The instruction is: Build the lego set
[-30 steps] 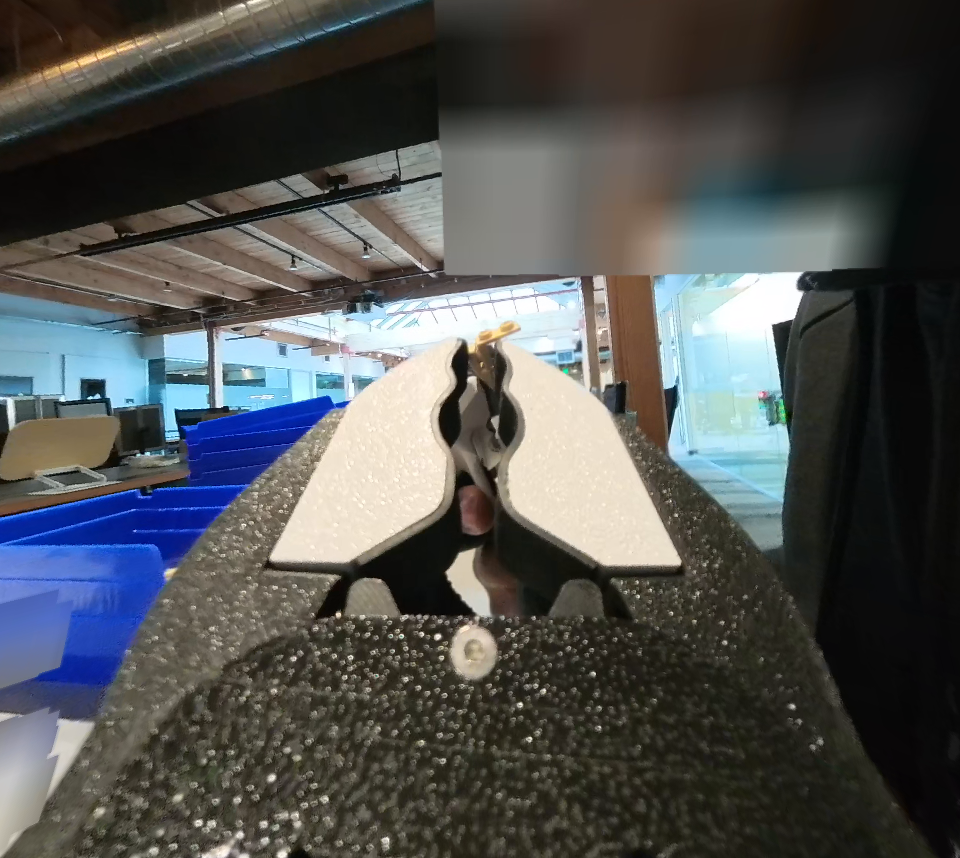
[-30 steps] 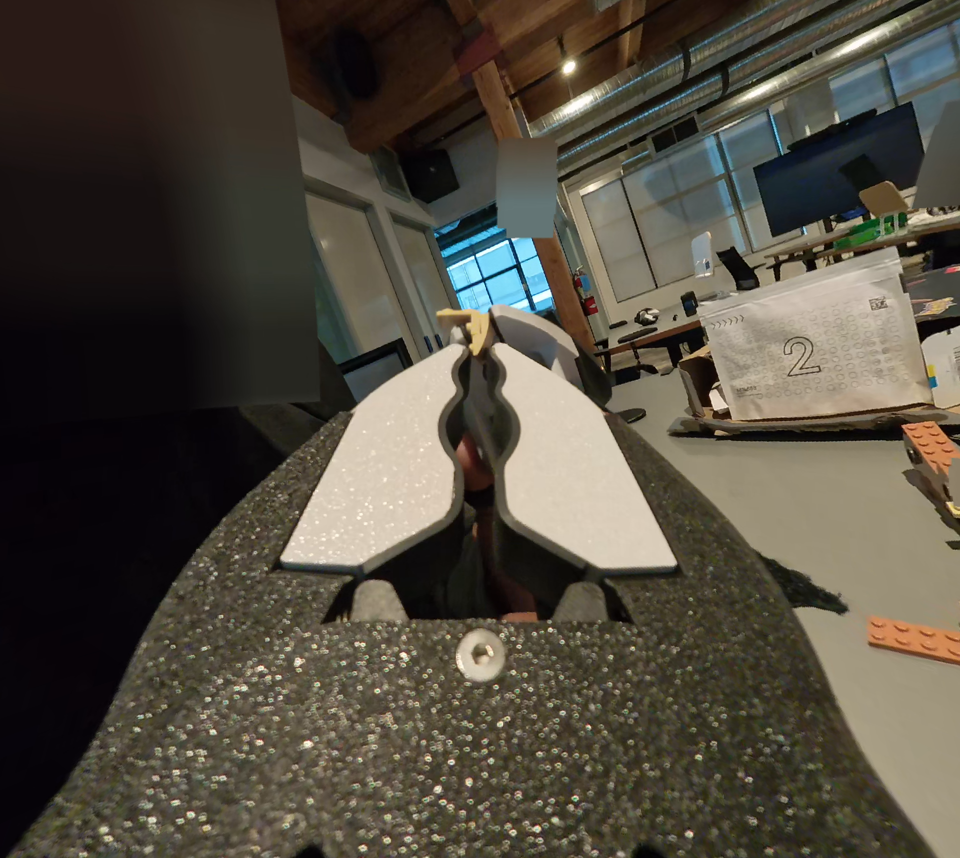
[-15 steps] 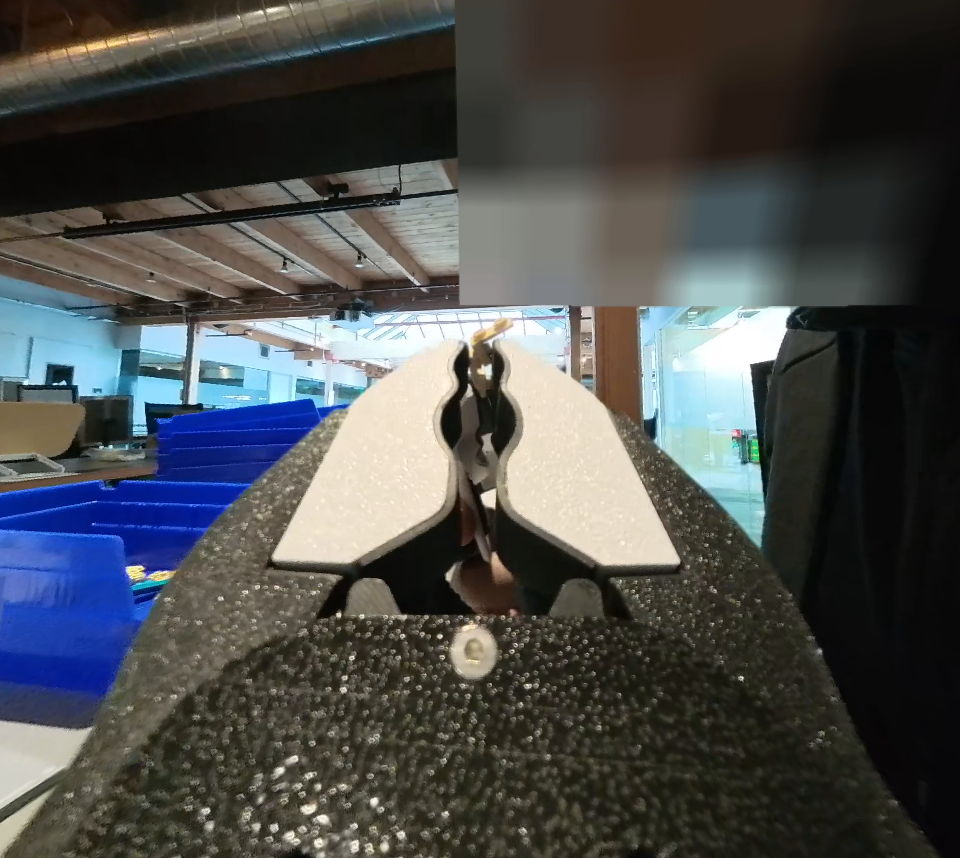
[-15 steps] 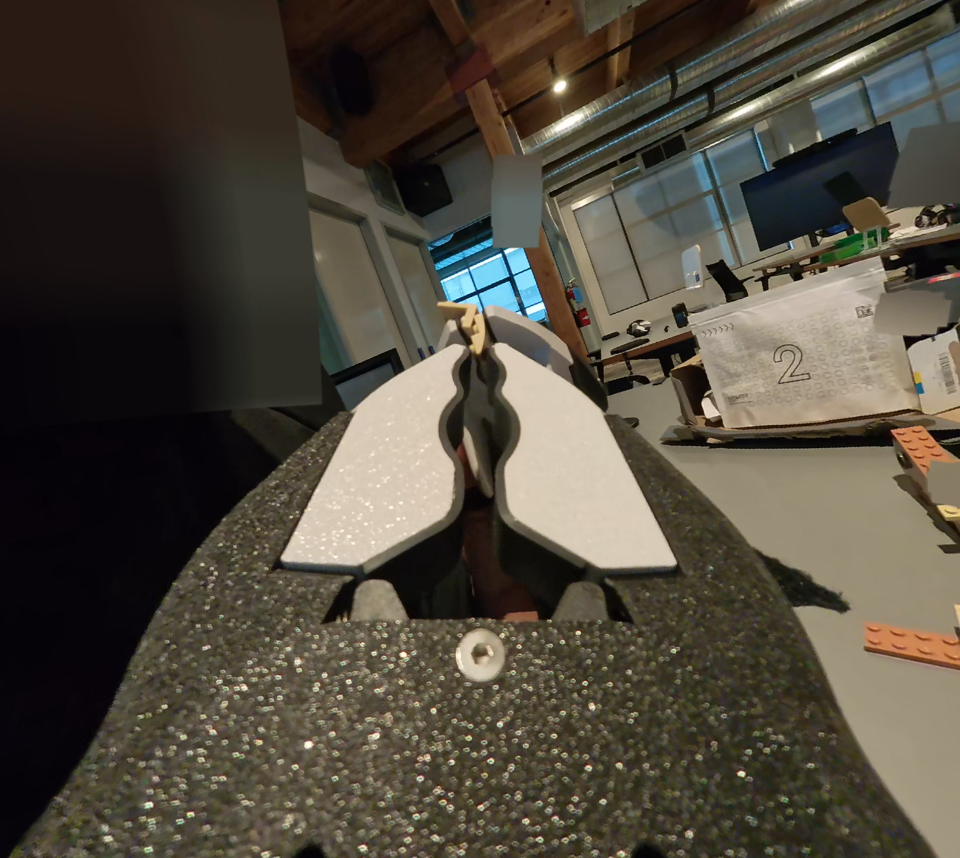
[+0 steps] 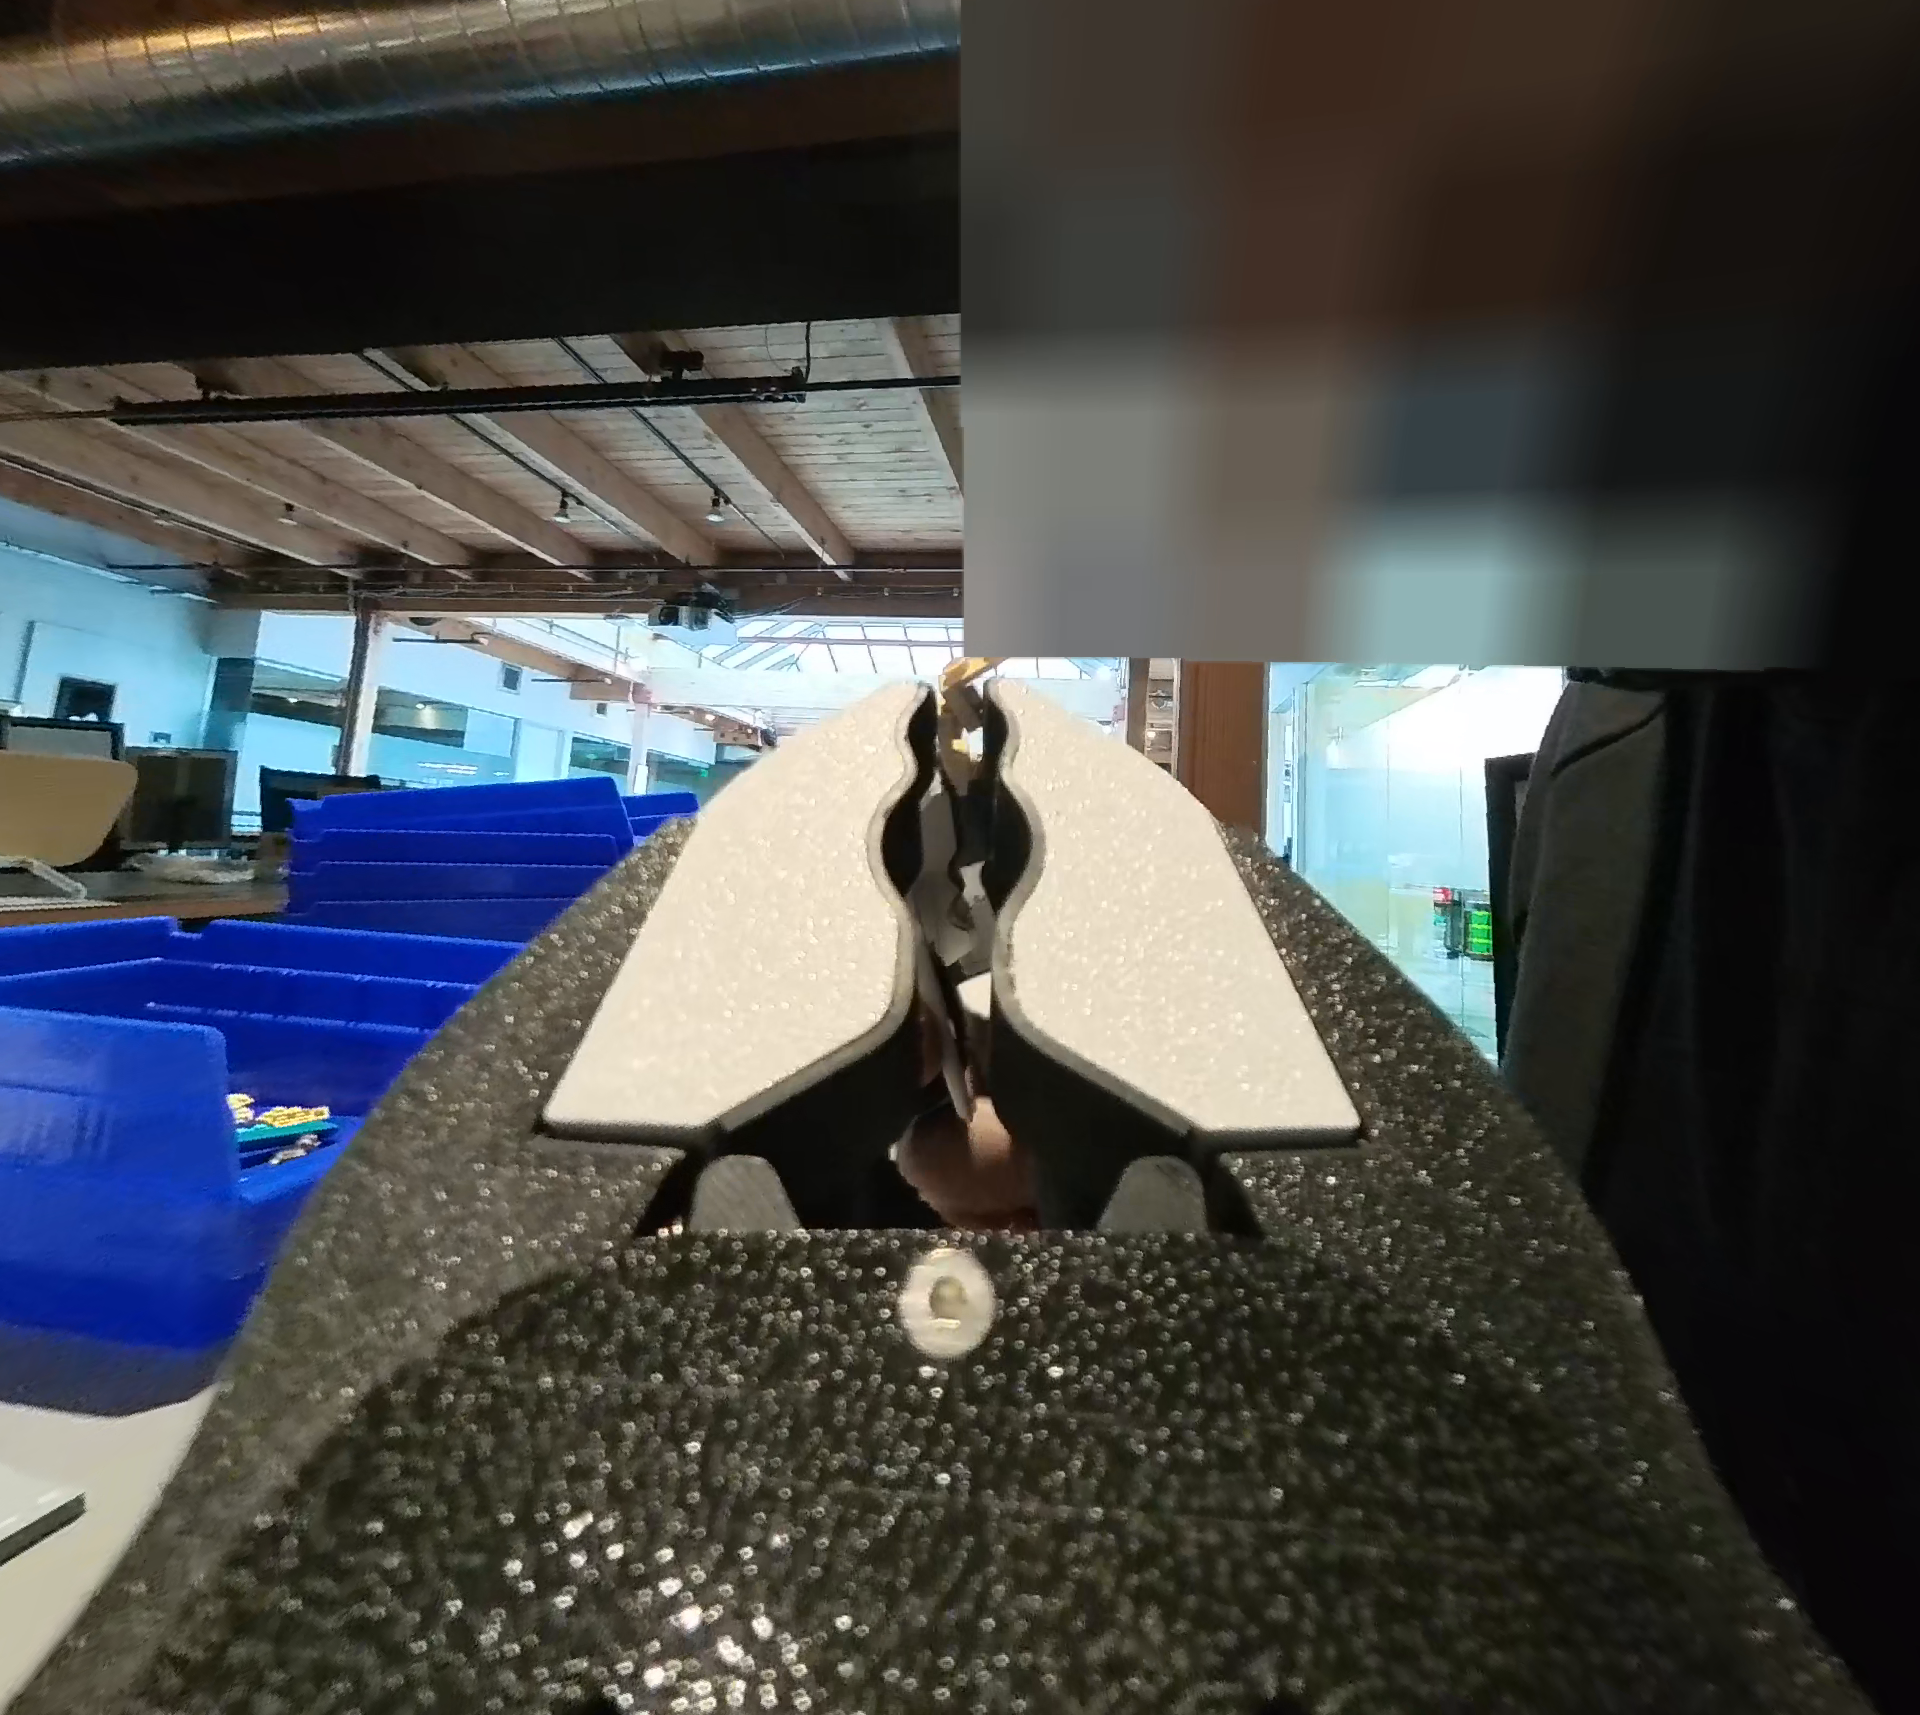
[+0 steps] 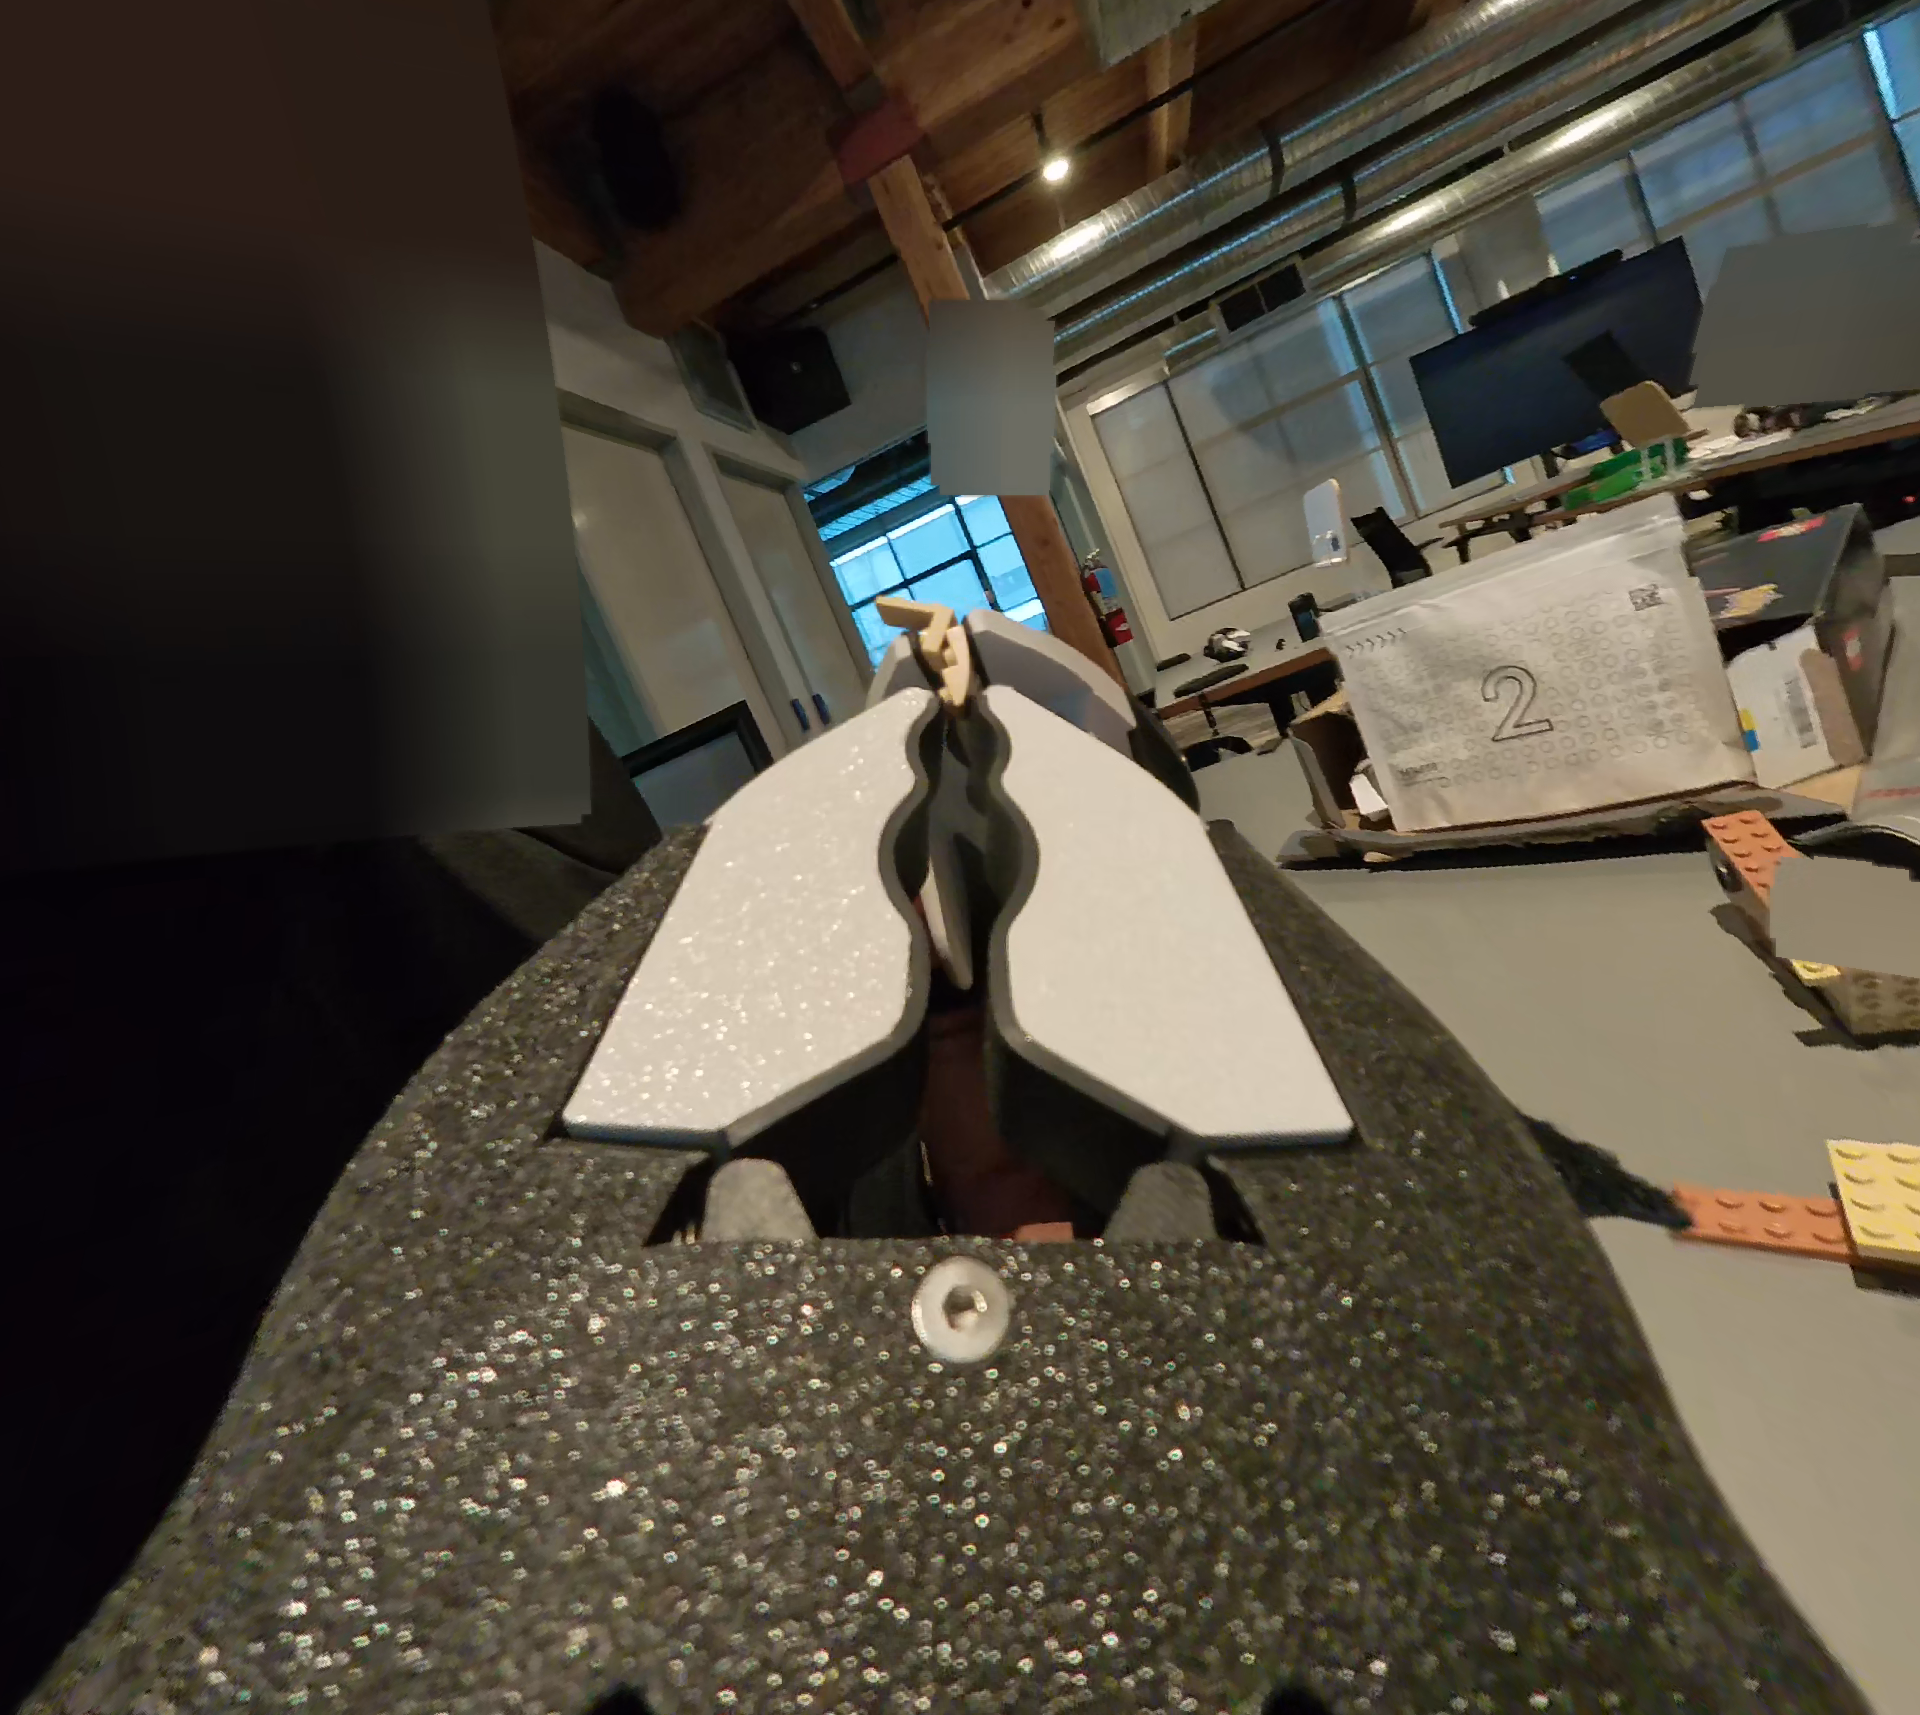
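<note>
Both grippers are raised off the table and meet tip to tip. In the left wrist view my left gripper (image 5: 961, 707) is shut on a small tan lego piece (image 5: 960, 680) that pokes out above its tips. In the right wrist view my right gripper (image 6: 951, 704) is shut on the same kind of small tan angled piece (image 6: 928, 626). The grey fingers (image 6: 1039, 678) of the left gripper show just behind it, touching the piece. I cannot tell whether it is one piece or two joined.
Blue bins (image 5: 312, 990) stand at the left, one holding small parts (image 5: 275, 1120). A person's dark garment (image 5: 1714, 1146) is close on the right. On the grey table (image 6: 1455, 990) are a white numbered bag (image 6: 1527, 709), orange plates (image 6: 1766, 1213), a tan plate (image 6: 1886, 1203) and an orange-brown build (image 6: 1756, 844). The tan plate (image 6: 1886, 1203) is about equally far from each gripper, around 20 centimetres.
Both grippers stay shut on the tan piece. The left view has swung so the blue bins sit further in. The right view has turned, bringing the tan plate and more of the build into sight.
</note>
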`<state>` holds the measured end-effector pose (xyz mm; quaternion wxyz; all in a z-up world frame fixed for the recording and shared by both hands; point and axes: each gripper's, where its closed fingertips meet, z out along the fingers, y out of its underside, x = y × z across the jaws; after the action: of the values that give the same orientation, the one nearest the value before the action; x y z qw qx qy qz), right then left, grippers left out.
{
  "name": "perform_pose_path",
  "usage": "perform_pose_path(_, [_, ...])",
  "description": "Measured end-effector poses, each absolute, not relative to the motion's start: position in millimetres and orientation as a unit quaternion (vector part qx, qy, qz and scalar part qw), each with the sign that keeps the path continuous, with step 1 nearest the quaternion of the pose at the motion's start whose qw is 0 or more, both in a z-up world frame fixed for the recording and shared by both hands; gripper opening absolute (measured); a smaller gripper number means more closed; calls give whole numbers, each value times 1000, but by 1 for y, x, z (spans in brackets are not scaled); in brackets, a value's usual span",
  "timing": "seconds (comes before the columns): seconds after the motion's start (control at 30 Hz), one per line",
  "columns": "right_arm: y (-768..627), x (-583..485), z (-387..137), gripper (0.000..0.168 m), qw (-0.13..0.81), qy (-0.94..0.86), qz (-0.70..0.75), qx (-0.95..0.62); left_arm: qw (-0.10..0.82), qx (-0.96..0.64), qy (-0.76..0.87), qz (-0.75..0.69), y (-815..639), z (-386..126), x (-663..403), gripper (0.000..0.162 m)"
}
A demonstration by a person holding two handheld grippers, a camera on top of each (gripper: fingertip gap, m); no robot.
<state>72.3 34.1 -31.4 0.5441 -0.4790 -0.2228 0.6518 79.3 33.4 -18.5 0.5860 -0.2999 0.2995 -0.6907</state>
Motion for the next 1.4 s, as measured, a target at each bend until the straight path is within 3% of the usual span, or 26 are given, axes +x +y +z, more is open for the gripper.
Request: perform_pose_path(1.4, [59,101,-69,4,594,-8,640,-487,475,-403,192,-759,61,-57,95,4])
